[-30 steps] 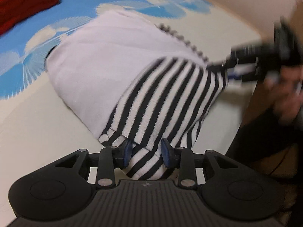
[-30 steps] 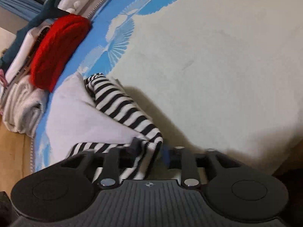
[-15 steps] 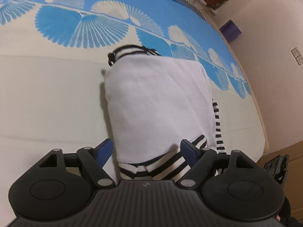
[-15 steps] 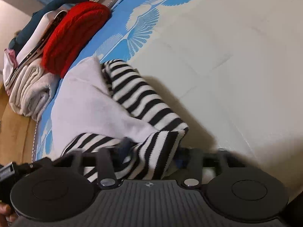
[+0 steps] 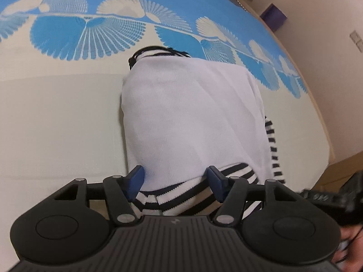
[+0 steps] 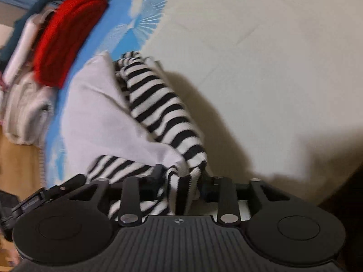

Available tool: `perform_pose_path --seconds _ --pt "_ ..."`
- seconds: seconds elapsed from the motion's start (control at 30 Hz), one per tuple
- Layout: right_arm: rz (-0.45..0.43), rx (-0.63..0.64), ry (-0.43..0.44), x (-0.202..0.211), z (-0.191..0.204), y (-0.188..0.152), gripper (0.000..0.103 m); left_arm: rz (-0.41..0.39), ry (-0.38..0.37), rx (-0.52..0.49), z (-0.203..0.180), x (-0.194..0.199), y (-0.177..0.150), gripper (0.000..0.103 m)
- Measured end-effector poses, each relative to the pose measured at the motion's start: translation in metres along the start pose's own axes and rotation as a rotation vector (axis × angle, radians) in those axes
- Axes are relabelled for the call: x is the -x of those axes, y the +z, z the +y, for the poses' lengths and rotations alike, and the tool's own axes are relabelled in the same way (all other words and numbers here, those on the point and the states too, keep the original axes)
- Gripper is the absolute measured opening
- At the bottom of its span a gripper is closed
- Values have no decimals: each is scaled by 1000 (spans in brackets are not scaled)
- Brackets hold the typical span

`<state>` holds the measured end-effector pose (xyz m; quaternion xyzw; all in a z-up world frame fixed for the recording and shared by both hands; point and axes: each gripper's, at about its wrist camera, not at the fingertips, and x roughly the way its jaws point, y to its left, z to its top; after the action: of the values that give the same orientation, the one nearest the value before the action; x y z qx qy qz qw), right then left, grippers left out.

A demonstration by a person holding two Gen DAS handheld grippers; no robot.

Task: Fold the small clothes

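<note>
Left gripper [image 5: 174, 182]: jaws apart, just been closing in from a wider spread, blue pads either side of the near edge of the garment [image 5: 192, 117]. The left pad sits at the cloth's edge; whether either pad presses is unclear, and nothing looks pinched.

Right gripper [image 6: 181, 178]: jaws at a narrow-to-middling gap, just been opening a little, with a bunched striped fold hanging between them. The pads are dark and mostly hidden by cloth. The fold looks gripped and lifted, casting a shadow on the cover behind.

No readable writing. Each gripper body carries only a small moulded emblem at its centre, too small to make out.

The garment is white with black-and-white striped parts, lying on a bed cover [image 5: 56, 117] of cream with a blue fan pattern, near the bed's edge.

Left view only: the white panel smoothed flat on top, stripes peeking out at the near hem and along the right side, a purple box [image 5: 273, 15] by the far wall, a wall socket plate, part of the right gripper and a hand at lower right.

Right view only: a striped sleeve-like length running along the white panel, a red knit item [image 6: 65, 38] on a stack of folded cloths [image 6: 25, 111] at the bed's far left, wooden floor below.
</note>
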<state>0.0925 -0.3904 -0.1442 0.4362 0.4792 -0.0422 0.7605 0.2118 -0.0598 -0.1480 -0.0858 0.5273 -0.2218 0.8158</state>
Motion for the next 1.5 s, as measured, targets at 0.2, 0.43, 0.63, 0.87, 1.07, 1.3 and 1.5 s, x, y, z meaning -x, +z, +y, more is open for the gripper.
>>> perform_pose_path --seconds 0.2,0.43,0.63,0.87,1.07,1.3,1.5 --pt "-212 292 -177 52 49 32 41 -125 18 -104 -17 39 -1 70" --pt "-343 550 82 64 104 80 47 49 -119 -468 -61 15 -38 60" --pt "-171 385 102 -19 112 105 50 89 -30 -579 -74 -5 -52 61" --pt "-85 446 156 -55 134 104 9 90 -79 -558 -64 6 -44 61" --pt "-272 404 49 -44 135 119 5 -37 -205 -384 -43 37 -21 61" --pt "-186 384 -112 -67 126 124 26 -75 -171 -324 -34 40 -12 61" --pt "-273 467 105 -10 119 112 31 -145 -116 -262 -27 39 4 61"
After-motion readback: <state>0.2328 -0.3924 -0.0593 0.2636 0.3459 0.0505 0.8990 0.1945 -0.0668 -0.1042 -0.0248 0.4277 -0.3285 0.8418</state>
